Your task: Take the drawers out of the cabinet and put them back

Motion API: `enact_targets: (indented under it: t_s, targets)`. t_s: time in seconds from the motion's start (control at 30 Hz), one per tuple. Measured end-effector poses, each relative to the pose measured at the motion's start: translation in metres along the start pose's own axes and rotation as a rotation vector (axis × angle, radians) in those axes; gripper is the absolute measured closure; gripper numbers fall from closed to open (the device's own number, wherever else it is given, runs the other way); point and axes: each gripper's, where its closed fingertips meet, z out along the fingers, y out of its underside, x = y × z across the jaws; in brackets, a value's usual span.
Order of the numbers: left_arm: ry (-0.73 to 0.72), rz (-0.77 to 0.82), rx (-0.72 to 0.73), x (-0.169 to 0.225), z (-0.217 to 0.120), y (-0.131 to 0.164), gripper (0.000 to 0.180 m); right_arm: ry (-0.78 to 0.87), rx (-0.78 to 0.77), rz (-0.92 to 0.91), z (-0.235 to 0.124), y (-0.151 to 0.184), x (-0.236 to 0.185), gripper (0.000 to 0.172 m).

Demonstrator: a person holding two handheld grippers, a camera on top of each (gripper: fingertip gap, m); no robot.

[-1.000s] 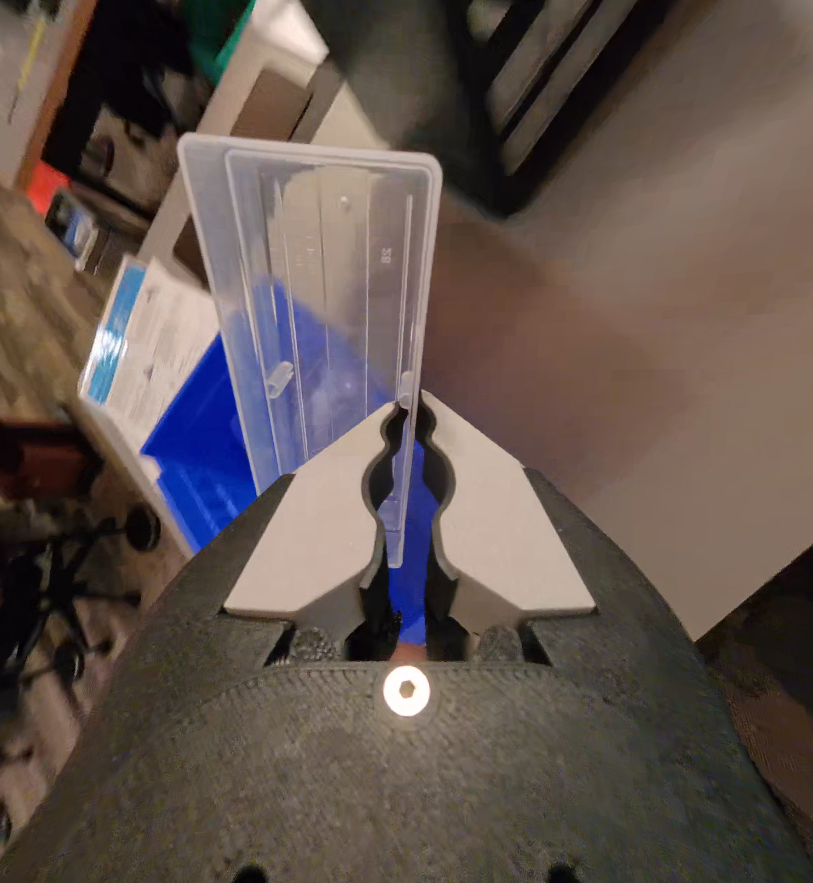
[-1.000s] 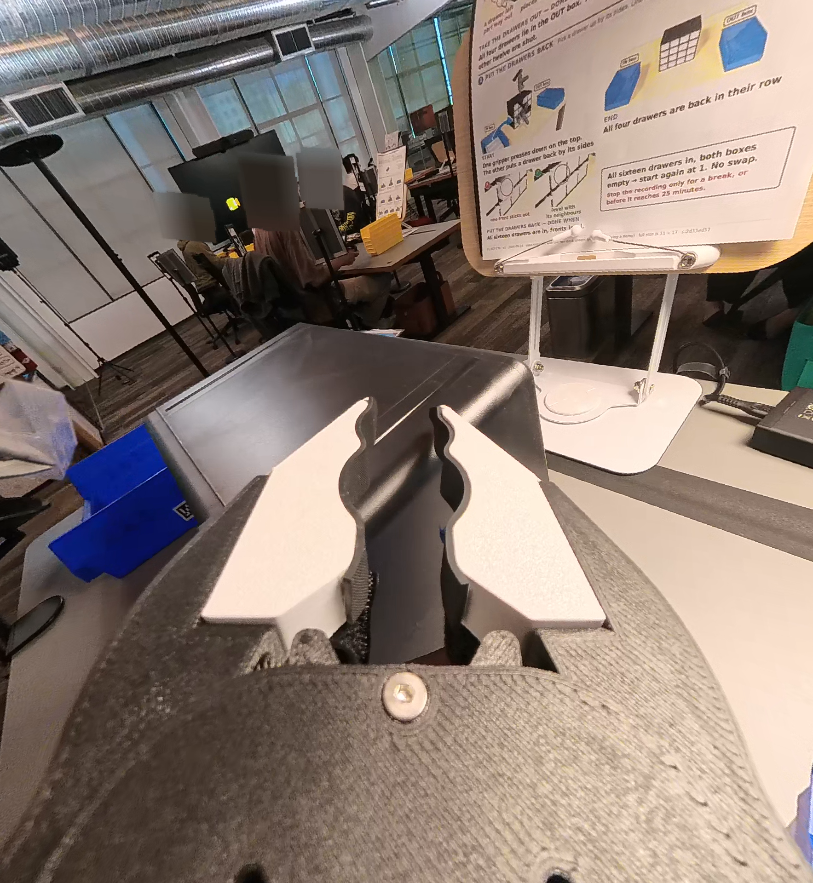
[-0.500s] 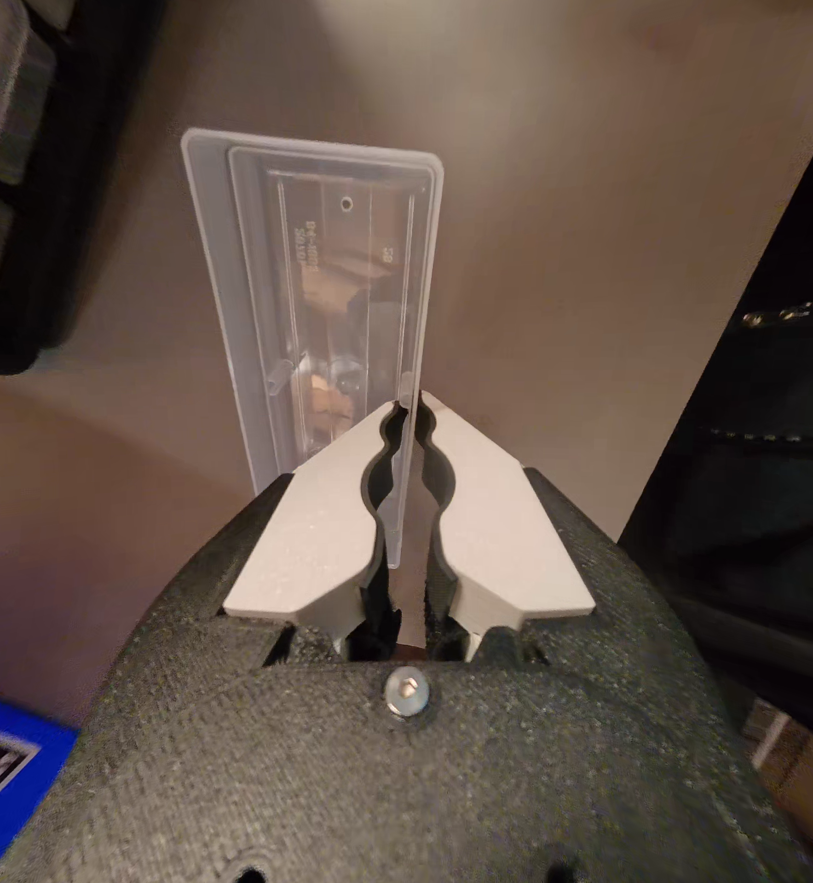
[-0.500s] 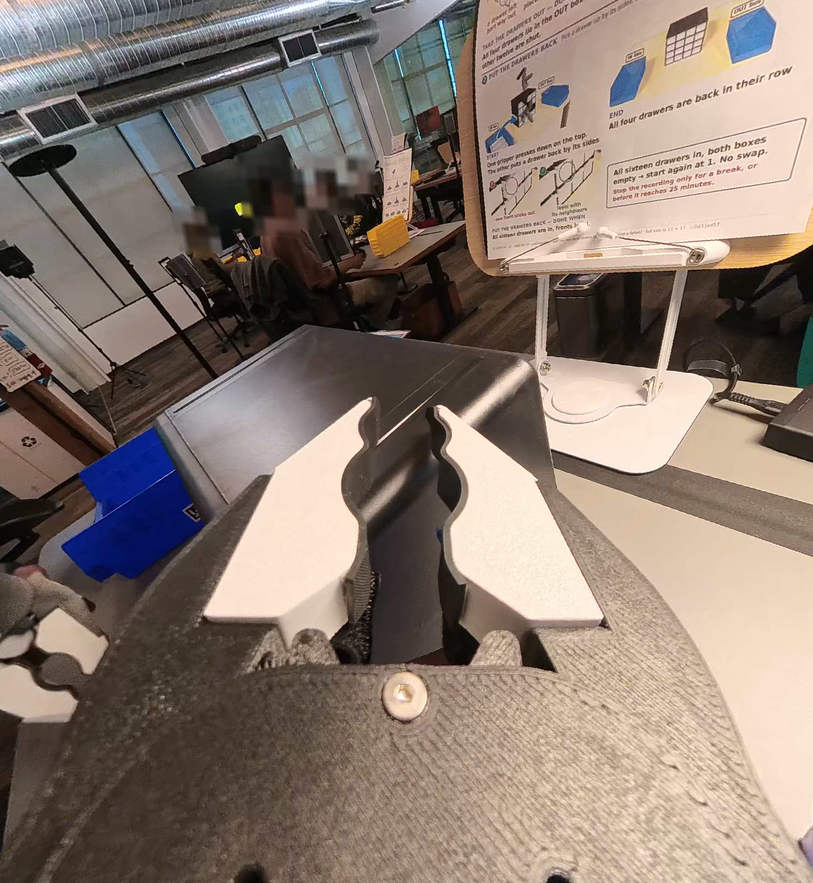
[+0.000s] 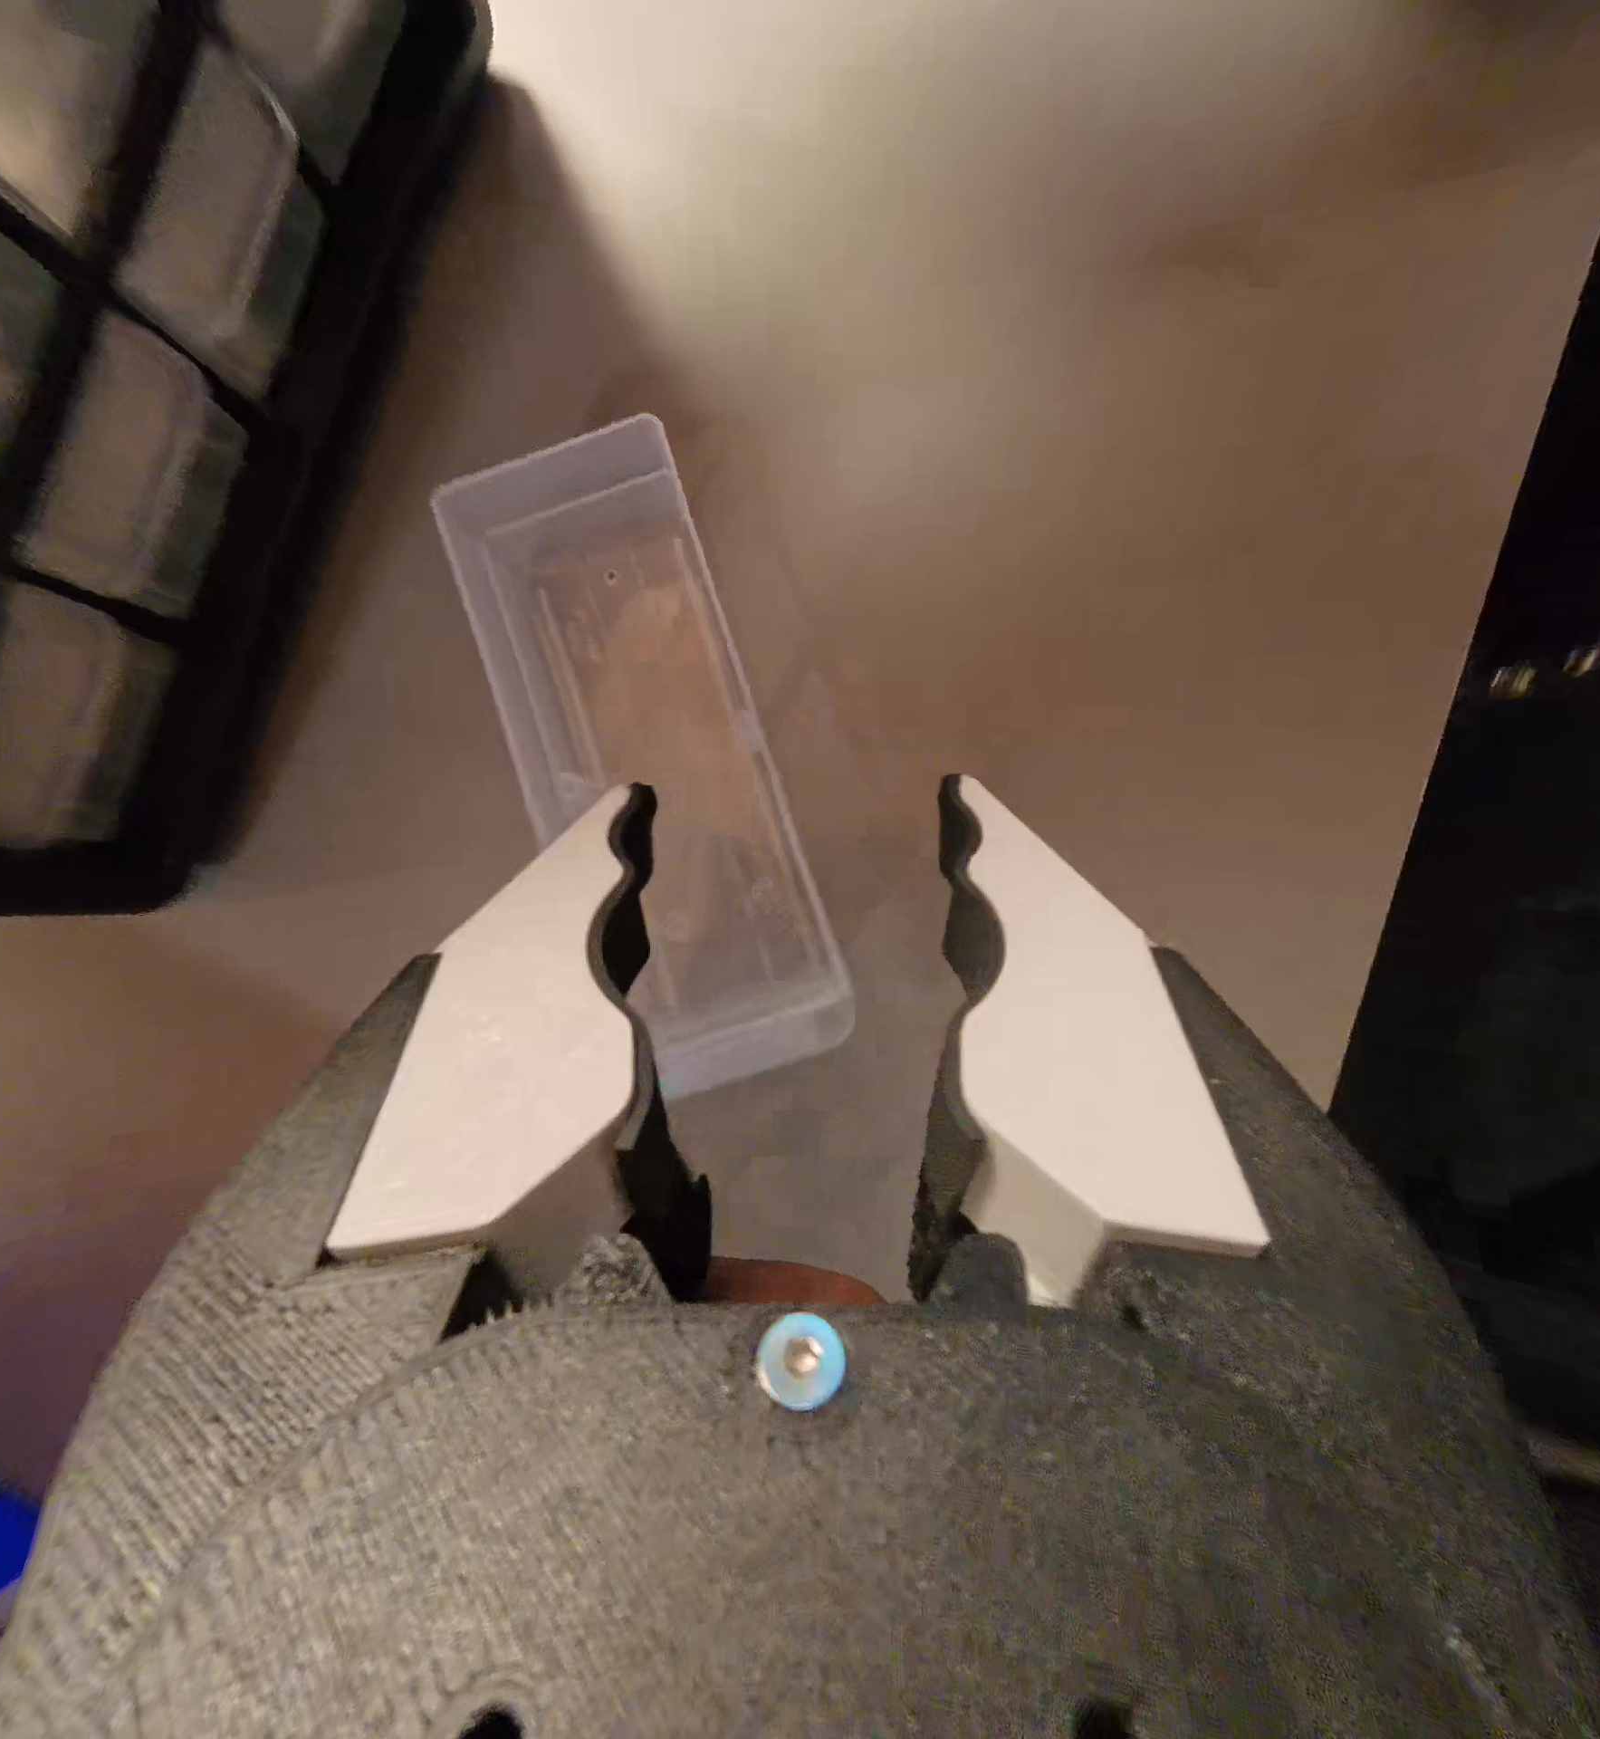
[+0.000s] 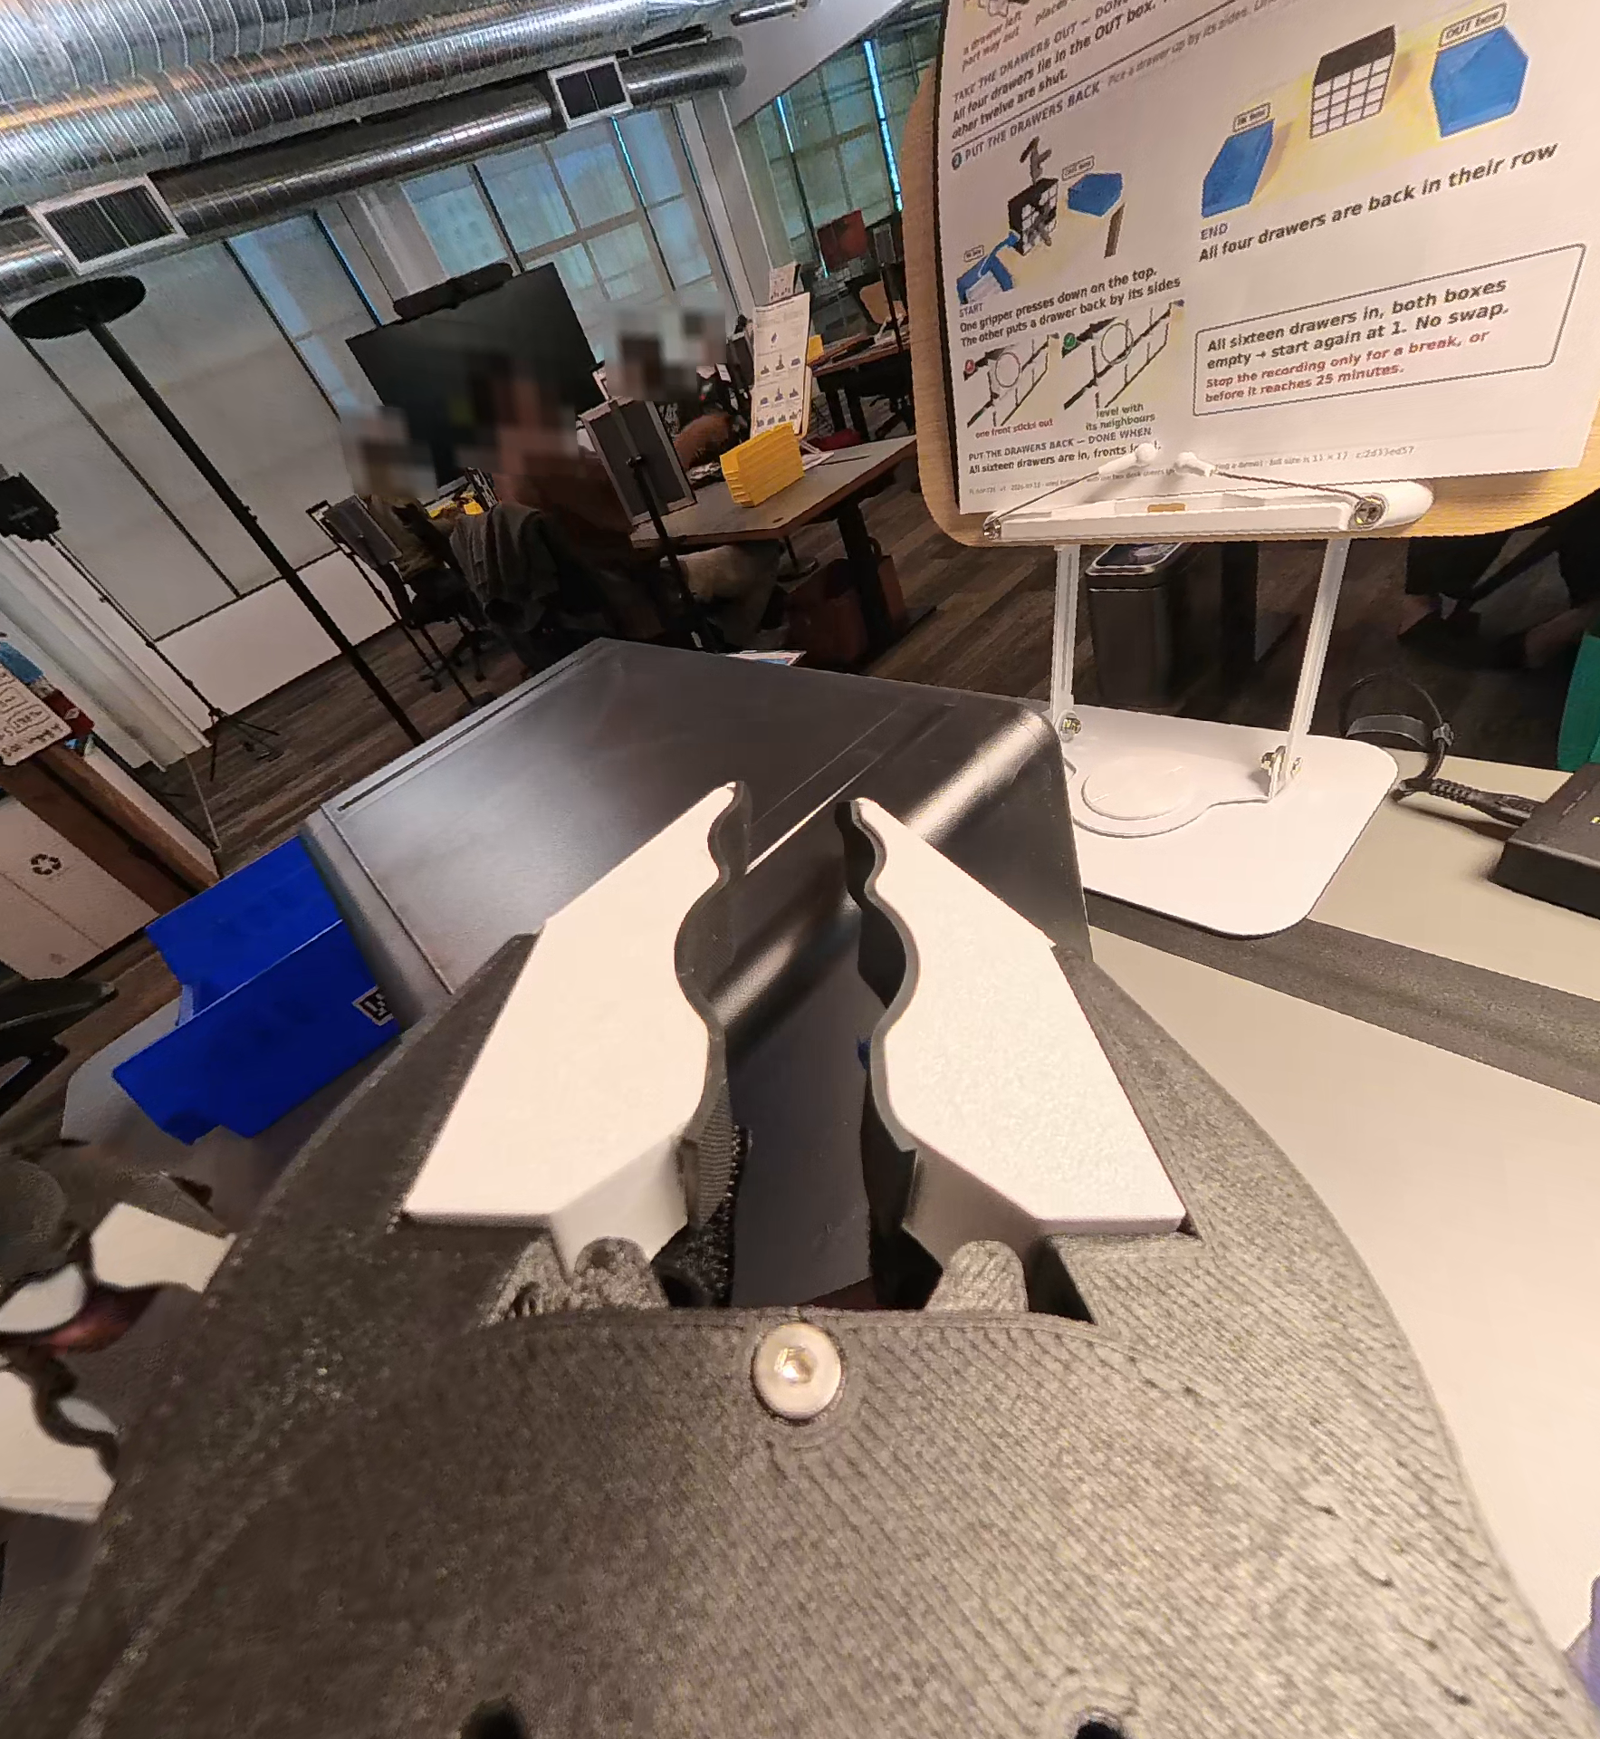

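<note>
One clear drawer (image 5: 645, 743) lies on the tabletop (image 5: 1106, 470), below and ahead of my left gripper (image 5: 791, 800) | left fingers spread wide, touching nothing | right gripper (image 6: 791, 809) over cabinet (image 6: 645, 781) top, slightly parted, holding nothing

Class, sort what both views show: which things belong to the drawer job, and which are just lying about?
Job:
clear drawer
black cabinet
blue bin
left gripper, open
right gripper, over the cabinet top
instruction sheet

Lying about:
black box
yellow bin
floor lamp
</note>
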Motion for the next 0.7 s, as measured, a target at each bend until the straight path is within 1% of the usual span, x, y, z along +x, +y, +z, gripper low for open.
enact_targets:
  t_s: [0.03,0.1,0.13,0.17,0.23,0.33,0.37,0.47,0.57,0.63,0.7]
  targets:
    - [-0.024,0.077,0.001,-0.002,-0.011,0.002,0.115,0.0,0.0,0.0,0.0,0.0,0.0,0.15]
    - [-0.07,0.237,-0.012,-0.007,-0.032,0.011,0.113,0.0,0.0,0.0,0.0,0.0,0.0,0.15]
    - [-0.074,0.295,-0.03,-0.008,-0.04,0.018,0.116,0.0,0.001,0.001,0.0,0.0,0.0,0.151]
    - [-0.052,0.323,-0.046,-0.007,-0.047,0.026,0.119,0.001,0.001,0.003,0.0,0.0,0.0,0.151]
    - [0.027,0.321,-0.062,-0.002,-0.053,0.038,0.121,0.004,0.004,0.004,0.0,0.0,0.0,0.151]
    - [0.079,0.368,-0.045,-0.001,-0.046,0.044,0.123,0.006,0.004,0.002,0.0,0.0,0.0,0.152]
    - [0.078,0.406,-0.044,-0.002,-0.042,0.046,0.129,0.007,0.004,0.001,0.0,-0.001,0.0,0.152]
    - [0.035,0.517,-0.064,-0.014,-0.028,0.053,0.132,0.009,0.001,-0.002,0.0,0.0,-0.001,0.152]
    - [0.035,0.545,-0.099,-0.02,-0.018,0.062,0.136,0.008,0.0,-0.006,0.0,0.0,-0.001,0.153]
    - [0.011,0.567,-0.093,-0.024,-0.012,0.061,0.142,0.004,-0.001,-0.003,0.0,0.0,-0.001,0.153]
    - [-0.028,0.59,-0.08,-0.027,-0.009,0.057,0.145,-0.002,0.0,0.005,0.0,0.0,-0.001,0.153]
